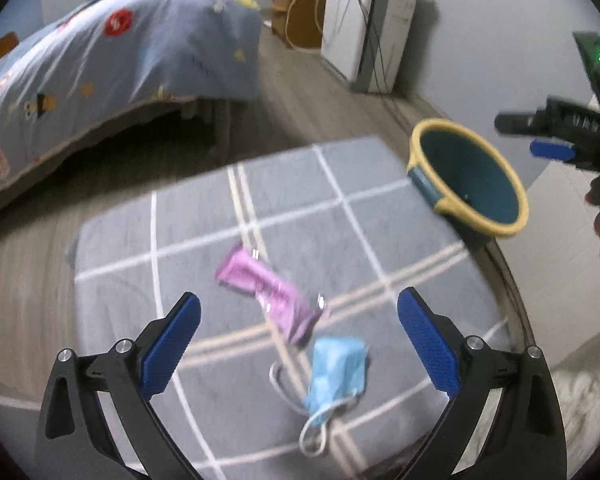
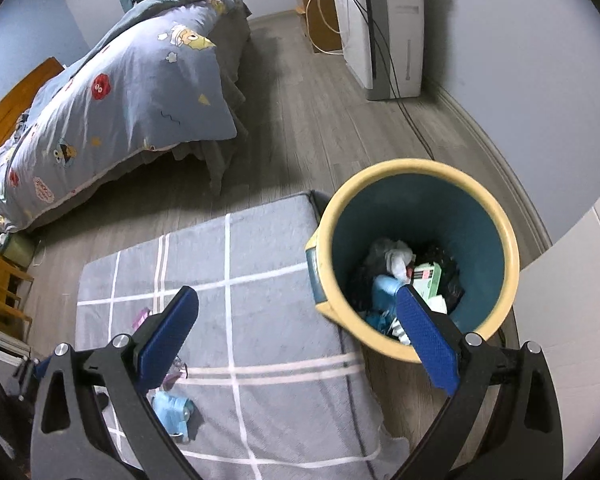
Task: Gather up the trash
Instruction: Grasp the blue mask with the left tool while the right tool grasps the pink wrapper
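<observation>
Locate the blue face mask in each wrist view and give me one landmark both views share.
Left wrist: the blue face mask lies low and centre on the grey rug, just below the pink wrapper.
Right wrist: the mask sits at lower left, partly behind the left finger.
Shared landmark: the yellow-rimmed bin beside the rug.

We see a pink wrapper [image 1: 269, 292] and crumpled blue mask [image 1: 336, 372] lying just apart, left of the half-filled yellow-rimmed bin [image 2: 416, 256].
</observation>
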A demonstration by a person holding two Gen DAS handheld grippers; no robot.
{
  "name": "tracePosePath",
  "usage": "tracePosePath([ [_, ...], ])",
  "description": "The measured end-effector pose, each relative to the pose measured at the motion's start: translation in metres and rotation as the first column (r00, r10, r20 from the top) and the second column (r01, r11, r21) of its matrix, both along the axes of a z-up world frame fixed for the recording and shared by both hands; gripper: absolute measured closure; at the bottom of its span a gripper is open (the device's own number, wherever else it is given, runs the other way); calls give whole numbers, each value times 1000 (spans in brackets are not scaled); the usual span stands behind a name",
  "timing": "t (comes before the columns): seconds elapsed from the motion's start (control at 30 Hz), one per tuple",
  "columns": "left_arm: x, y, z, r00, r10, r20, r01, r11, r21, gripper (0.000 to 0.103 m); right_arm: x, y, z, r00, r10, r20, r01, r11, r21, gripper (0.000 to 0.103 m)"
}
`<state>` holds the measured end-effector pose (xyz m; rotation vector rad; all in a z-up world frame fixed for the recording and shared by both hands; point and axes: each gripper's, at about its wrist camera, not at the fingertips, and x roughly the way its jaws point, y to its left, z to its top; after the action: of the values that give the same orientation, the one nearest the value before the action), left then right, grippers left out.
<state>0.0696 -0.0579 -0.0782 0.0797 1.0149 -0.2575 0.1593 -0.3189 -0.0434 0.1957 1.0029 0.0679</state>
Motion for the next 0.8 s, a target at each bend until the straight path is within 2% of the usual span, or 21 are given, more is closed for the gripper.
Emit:
tracePosePath([
  [0.13, -9, 4, -16, 1000, -13, -4, 13, 1000, 27, 6, -12, 12, -6, 1000, -10, -13, 10, 1000, -1, 6],
  [0.23, -10, 0, -34, 998, -26, -57, 27, 1000, 9, 6, -17, 23, -15, 999, -11, -38, 12, 1000, 3, 6],
  [0.4, -11, -15, -59, 993, -55, -105, 56, 998, 6, 8, -14, 41, -40, 994, 15, -110, -21, 998, -56, 6],
  [0.47, -14, -23, -68, 988, -92, -127, 94, 995, 12, 20, -12, 41, -47, 991, 13, -131, -20, 999, -51, 6],
  [0.5, -15, -27, -71, 984, -111, -141, 114, 993, 14, 35, -10, 41, -51, 990, 8, -140, -15, 999, -52, 6],
  [0.53, -15, -31, -76, 977, -138, -165, 142, 990, 9, 45, -8, 41, -55, 989, 3, -151, -11, 998, -58, 6],
  [0.57, -15, -33, -79, 971, -154, -181, 158, 987, 7, 47, -7, 41, -57, 988, 3, -157, -12, 998, -61, 6],
  [0.6, -16, -34, -82, 967, -166, -193, 170, 985, 6, 54, -6, 42, -58, 987, 4, -159, -14, 998, -62, 6],
  [0.7, -16, -36, -89, 956, -190, -223, 199, 980, 20, 89, -2, 49, -60, 987, 18, -158, -28, 998, -65, 6],
  [0.8, -16, -28, -79, 955, -199, -220, 205, 979, 6, 97, 3, 60, -63, 986, 43, -160, -53, 997, -61, 6],
])
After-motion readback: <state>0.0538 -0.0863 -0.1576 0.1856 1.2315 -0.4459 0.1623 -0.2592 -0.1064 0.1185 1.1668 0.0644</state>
